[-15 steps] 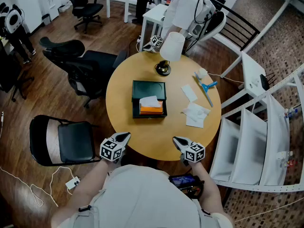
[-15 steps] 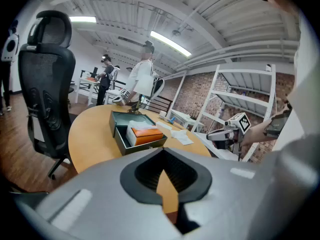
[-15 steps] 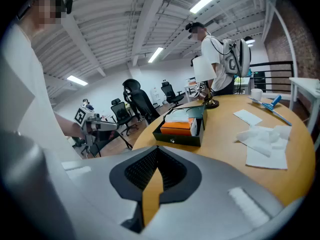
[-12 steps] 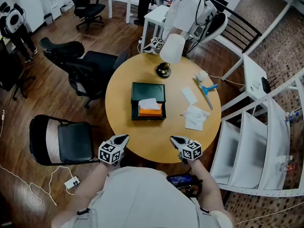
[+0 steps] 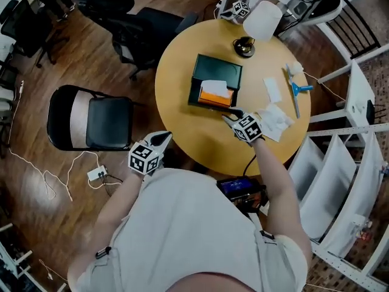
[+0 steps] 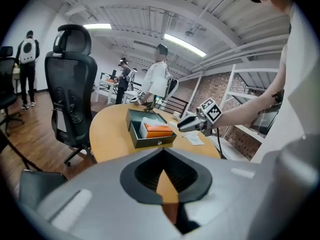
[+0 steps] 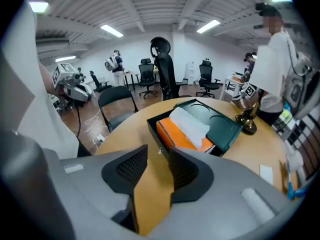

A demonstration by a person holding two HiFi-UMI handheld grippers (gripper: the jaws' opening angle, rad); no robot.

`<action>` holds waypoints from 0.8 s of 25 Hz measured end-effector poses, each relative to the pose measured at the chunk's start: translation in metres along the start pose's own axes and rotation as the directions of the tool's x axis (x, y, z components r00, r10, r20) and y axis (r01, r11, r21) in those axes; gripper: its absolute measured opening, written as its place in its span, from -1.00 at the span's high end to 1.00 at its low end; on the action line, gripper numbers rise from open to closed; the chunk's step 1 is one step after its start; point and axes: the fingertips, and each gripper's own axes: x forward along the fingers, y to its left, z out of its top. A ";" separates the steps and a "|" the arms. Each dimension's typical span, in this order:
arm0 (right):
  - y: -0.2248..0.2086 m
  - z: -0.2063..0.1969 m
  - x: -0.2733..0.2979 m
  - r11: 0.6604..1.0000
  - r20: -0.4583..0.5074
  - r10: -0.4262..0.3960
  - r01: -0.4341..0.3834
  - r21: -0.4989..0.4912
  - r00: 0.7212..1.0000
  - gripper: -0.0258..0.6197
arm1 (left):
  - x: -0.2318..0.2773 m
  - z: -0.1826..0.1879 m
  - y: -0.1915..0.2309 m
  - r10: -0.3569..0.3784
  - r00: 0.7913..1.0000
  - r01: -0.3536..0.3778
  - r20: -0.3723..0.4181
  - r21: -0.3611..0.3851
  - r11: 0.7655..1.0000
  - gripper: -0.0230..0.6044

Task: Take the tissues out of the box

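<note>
Orange tissue pack (image 5: pixel 216 97) sits in the open green box (image 5: pixel 200 99), with a white tissue (image 5: pixel 214 87) poking up. Right gripper (image 5: pixel 231 116) is just beside the box, jaws part-open, empty. Left gripper (image 5: pixel 163 139) is closed, empty, off the table edge. Risk: nothing anchors the pack, so a pull could lift it whole.

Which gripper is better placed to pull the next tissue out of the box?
The right gripper. It is over the table beside the open box, jaws apart and empty, facing the white tissue. The left gripper hangs back by the table's edge, jaws together.
</note>
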 end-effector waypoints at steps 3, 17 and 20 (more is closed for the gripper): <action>-0.023 0.014 0.029 0.994 -0.097 -0.033 0.023 -0.104 0.995 0.44 | -0.011 -0.002 0.011 0.061 0.998 -0.061 0.019 -0.040 0.997 0.93; -0.038 0.022 0.102 0.895 -0.336 -0.169 0.002 -0.446 0.926 0.39 | -0.053 -0.018 0.039 0.222 0.974 -0.216 0.035 -0.129 0.968 0.93; -0.035 0.027 0.099 0.867 -0.325 -0.177 -0.009 -0.498 0.929 0.61 | -0.056 -0.016 0.040 0.222 0.974 -0.215 0.040 -0.131 0.968 0.93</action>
